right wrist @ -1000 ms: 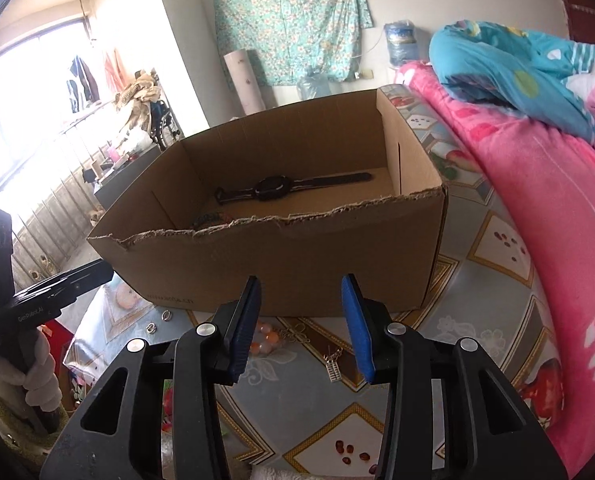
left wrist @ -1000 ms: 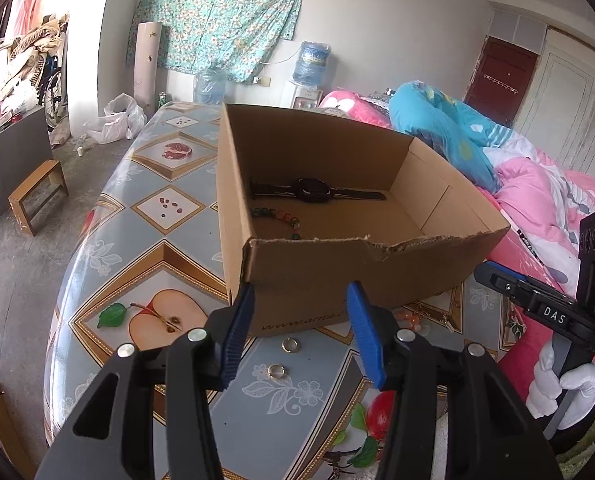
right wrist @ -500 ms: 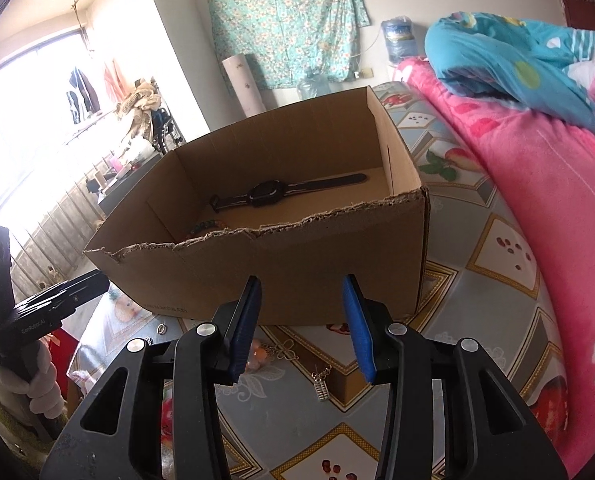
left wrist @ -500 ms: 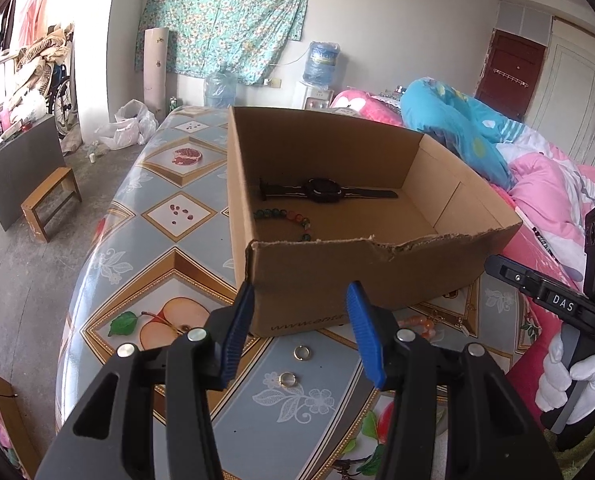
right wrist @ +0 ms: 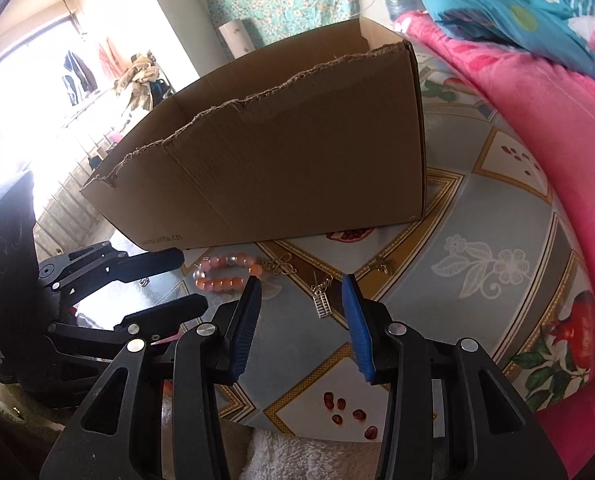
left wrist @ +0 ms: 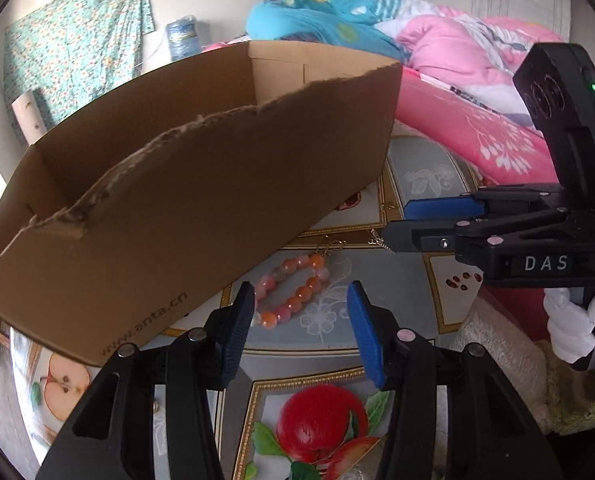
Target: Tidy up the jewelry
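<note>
A brown cardboard box (left wrist: 185,200) stands on the fruit-patterned tablecloth; it also shows in the right wrist view (right wrist: 297,152). Its inside is hidden from both views. An orange and pink bead bracelet (left wrist: 293,288) lies in front of the box, just ahead of my open, empty left gripper (left wrist: 301,312). In the right wrist view the bracelet (right wrist: 225,274) lies left of my open, empty right gripper (right wrist: 301,300). A small silver charm earring (right wrist: 322,302) lies between the right fingertips, on the cloth. A small gold pendant (right wrist: 383,266) lies beyond it.
A pink quilt (right wrist: 537,120) and blue bedding (right wrist: 509,4) lie along the right side of the table. The right gripper (left wrist: 437,220) reaches in from the right in the left wrist view. The left gripper (right wrist: 137,280) shows at the left in the right wrist view.
Both grippers dropped low and moved closer to the table in front of the box. The left swung right toward the bead bracelet. The box's inside went out of sight.
</note>
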Demonstrator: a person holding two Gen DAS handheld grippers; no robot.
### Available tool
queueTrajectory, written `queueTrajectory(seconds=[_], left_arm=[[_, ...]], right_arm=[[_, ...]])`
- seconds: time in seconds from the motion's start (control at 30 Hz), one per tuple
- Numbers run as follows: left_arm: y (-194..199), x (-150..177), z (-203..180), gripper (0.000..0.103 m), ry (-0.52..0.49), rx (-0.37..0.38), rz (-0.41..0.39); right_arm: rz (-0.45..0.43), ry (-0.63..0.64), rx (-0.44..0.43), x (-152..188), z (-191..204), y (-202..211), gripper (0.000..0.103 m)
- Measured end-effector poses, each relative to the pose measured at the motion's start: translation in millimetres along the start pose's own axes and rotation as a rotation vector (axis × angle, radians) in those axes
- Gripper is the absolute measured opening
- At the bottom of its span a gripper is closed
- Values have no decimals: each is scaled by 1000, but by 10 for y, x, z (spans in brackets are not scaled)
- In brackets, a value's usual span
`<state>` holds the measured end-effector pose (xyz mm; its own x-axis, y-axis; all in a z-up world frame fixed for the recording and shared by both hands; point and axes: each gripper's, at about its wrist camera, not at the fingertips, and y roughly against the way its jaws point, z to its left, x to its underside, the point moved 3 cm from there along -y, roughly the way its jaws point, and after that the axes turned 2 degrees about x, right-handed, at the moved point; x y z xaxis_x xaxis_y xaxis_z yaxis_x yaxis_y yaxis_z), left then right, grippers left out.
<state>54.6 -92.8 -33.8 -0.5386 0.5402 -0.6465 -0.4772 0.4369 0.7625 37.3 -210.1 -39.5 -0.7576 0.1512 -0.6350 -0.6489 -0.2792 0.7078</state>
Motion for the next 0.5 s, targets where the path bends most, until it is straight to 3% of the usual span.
queueTrajectory(seconds=[0.23,0.3,0.43,0.5], left_arm=[[-299,-83,-60,32,-90,0,87],[-322,-105,-60,29,-91,-3,88],[-340,-106,-43,10,-80,-4,94],[-329,-106,-41,10,-81,-6,91]], right_arm=[[14,-39,-7,39,-127,-52,39],[18,-49,-13,42,-172,-60,39],[17,-64,-20,72,-216,-54,39],[13,-74,-25,89,-237,-42,39]])
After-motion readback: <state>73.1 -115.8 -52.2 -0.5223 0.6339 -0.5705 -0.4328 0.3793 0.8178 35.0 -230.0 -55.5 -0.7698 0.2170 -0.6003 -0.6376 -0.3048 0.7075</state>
